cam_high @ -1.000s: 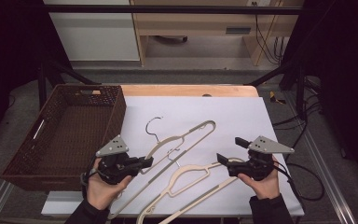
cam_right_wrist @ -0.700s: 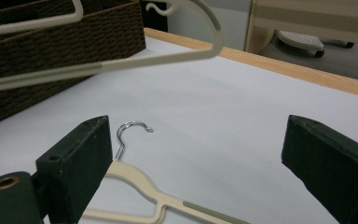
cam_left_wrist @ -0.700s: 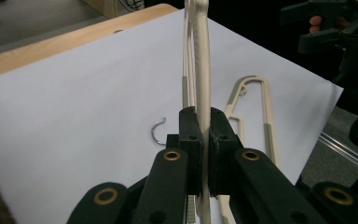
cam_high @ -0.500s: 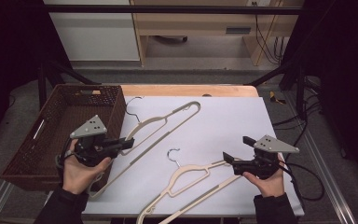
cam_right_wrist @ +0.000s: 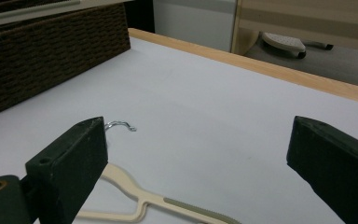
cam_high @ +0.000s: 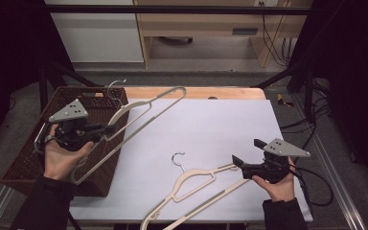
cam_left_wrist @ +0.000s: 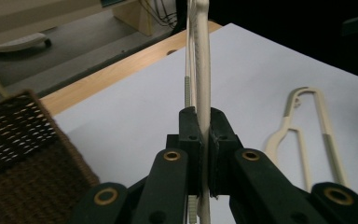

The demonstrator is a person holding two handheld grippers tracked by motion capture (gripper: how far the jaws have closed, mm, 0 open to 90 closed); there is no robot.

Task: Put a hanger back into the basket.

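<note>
Hanger (cam_high: 139, 112) sits clamped edge-on in my left gripper (cam_high: 106, 130), above the basket (cam_high: 28, 163); its hook could snag the wicker. My right gripper (cam_high: 235, 162) gapes empty beside the second hanger (cam_high: 191, 184).

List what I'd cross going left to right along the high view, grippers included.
Wicker basket → left gripper, shut on the lifted hanger → second hanger flat on the white table → right gripper, jaws open and just been opening, nothing between them.
</note>
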